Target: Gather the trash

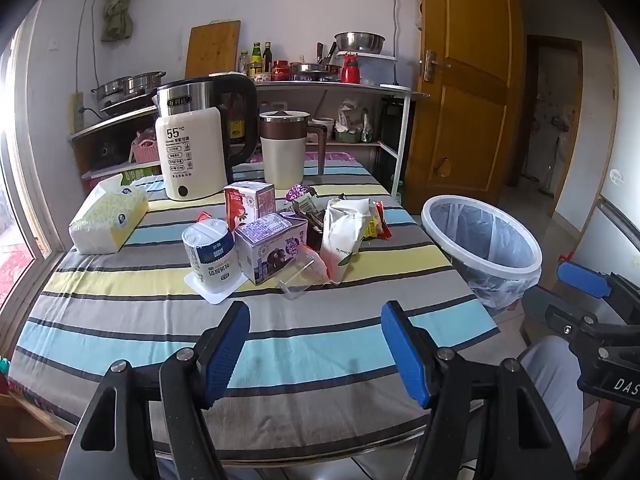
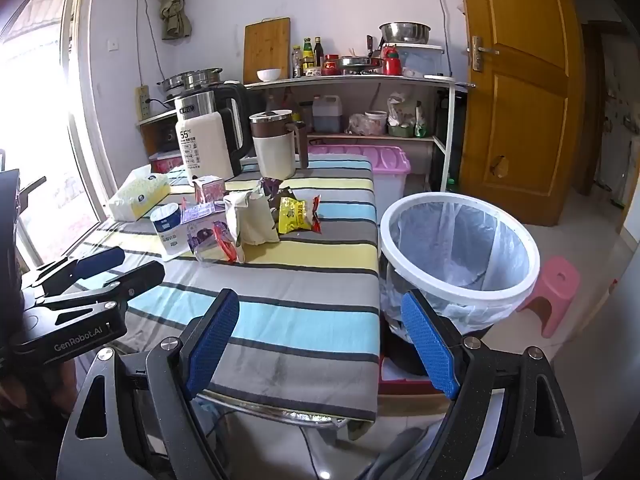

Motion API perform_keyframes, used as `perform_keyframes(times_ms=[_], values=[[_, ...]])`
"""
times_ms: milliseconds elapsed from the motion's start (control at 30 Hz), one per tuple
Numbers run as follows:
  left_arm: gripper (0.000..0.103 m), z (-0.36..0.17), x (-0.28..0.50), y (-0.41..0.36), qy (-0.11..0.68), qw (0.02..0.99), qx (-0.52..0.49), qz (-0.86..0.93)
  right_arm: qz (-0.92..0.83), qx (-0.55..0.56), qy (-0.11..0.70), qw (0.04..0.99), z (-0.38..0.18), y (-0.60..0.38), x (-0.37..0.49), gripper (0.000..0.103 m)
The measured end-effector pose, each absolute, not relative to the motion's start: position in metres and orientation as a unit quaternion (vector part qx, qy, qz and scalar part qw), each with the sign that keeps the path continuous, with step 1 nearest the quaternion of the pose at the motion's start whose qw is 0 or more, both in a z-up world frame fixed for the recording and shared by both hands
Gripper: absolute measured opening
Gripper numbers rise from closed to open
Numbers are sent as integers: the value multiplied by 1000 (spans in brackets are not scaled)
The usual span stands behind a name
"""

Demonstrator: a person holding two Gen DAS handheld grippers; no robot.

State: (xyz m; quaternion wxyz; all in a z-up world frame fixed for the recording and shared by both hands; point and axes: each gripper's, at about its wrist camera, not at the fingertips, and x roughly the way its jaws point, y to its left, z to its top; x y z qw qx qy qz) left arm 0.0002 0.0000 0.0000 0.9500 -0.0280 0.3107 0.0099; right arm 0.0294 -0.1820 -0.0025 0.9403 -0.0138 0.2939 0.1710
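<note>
Trash lies heaped mid-table on the striped cloth (image 1: 280,348): a white yoghurt cup (image 1: 212,252), a purple milk carton (image 1: 270,246), a red carton (image 1: 248,202), a crumpled white bag (image 1: 344,236), a clear plastic wrapper (image 1: 304,276) and snack wrappers (image 1: 378,224). A white-rimmed bin (image 1: 480,232) with a clear liner stands off the table's right edge. My left gripper (image 1: 316,320) hovers open over the near cloth, short of the heap and holding nothing. My right gripper (image 2: 320,308) is open and empty over the table's near right corner, beside the bin (image 2: 452,286). The yellow wrapper (image 2: 294,214) faces it.
An electric kettle (image 1: 192,140), a lidded jug (image 1: 282,148) and a tissue pack (image 1: 108,216) stand behind and left of the heap. A kitchen shelf and wooden door (image 1: 464,80) are beyond. A pink stool (image 2: 554,292) sits right of the bin, a pink-lidded box (image 2: 376,164) behind the table.
</note>
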Motion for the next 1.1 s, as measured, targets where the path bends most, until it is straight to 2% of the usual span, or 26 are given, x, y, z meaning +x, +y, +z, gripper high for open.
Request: perform_keyframes(times_ms=[1100], values=[[68,5,-4,1,300,953,-28,14,170,-19,293,941,-2,-180,28,83]])
